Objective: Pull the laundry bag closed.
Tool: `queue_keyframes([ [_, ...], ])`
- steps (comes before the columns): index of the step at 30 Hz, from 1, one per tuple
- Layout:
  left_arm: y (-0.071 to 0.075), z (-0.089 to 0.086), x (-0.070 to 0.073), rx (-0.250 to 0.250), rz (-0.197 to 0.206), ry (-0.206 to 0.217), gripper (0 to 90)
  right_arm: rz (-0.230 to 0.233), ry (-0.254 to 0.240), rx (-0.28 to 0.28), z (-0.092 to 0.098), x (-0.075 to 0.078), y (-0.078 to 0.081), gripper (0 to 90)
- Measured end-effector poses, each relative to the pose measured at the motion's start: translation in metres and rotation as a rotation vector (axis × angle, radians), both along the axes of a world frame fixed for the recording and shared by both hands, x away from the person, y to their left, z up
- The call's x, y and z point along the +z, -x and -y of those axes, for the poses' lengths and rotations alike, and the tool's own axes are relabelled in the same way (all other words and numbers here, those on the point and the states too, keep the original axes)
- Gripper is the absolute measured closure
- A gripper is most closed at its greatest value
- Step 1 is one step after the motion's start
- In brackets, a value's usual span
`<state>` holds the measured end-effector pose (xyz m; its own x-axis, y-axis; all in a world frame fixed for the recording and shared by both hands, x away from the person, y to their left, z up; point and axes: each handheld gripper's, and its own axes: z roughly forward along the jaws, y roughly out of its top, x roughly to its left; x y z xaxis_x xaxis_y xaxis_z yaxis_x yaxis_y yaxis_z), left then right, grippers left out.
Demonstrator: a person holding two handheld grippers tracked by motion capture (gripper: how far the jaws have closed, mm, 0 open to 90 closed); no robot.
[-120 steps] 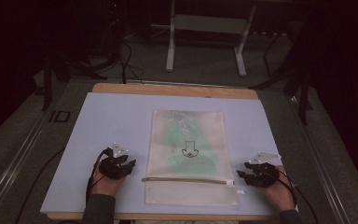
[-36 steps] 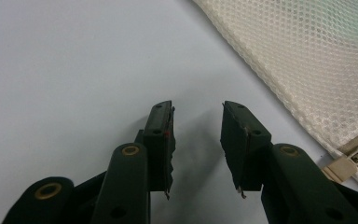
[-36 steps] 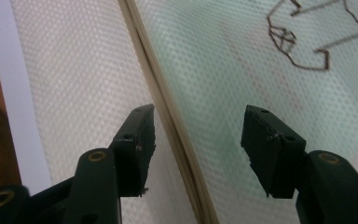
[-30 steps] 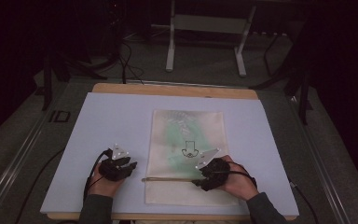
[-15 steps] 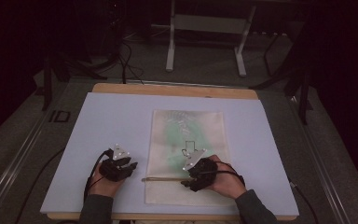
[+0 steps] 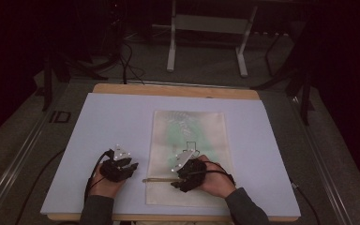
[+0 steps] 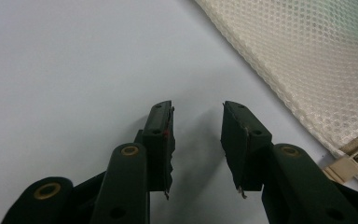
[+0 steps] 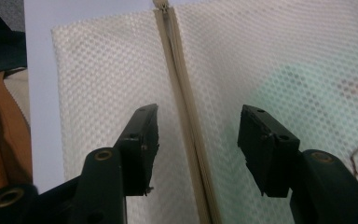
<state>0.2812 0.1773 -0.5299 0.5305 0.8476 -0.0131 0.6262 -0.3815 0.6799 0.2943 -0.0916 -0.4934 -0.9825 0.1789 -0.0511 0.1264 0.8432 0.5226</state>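
— Where's the mesh bag (image 6: 190, 140)?

— Flat on the tabletop (image 6: 112, 117), right of the middle, its near end by the front edge. Its zipper (image 8: 186, 121) runs across that near end.

— And the right gripper (image 6: 180, 176)?

— Over the bag, jaws spread to either side of the zipper, not pinching it. They've just been closing a little.

— The left gripper (image 6: 124, 169)?

— On the bare tabletop just left of the bag, jaws apart, nothing between them. The zipper pull (image 7: 354, 158) lies close beside it.
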Motion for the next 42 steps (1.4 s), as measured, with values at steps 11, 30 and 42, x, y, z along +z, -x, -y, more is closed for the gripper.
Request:
queue_keyframes([
  [11,-0.001,-0.001,-0.001,0.002,0.0,-0.001,63.1,-0.01,-0.01,0.026,-0.021,-0.002,-0.001,50.8],
  [30,-0.001,-0.006,0.0,0.025,0.001,0.013,63.1,-0.022,0.005,0.087,-0.059,-0.008,-0.002,59.0],
  [42,-0.001,-0.006,-0.001,0.026,-0.001,0.007,62.8,-0.025,0.02,0.115,-0.079,-0.009,-0.004,67.5],
])
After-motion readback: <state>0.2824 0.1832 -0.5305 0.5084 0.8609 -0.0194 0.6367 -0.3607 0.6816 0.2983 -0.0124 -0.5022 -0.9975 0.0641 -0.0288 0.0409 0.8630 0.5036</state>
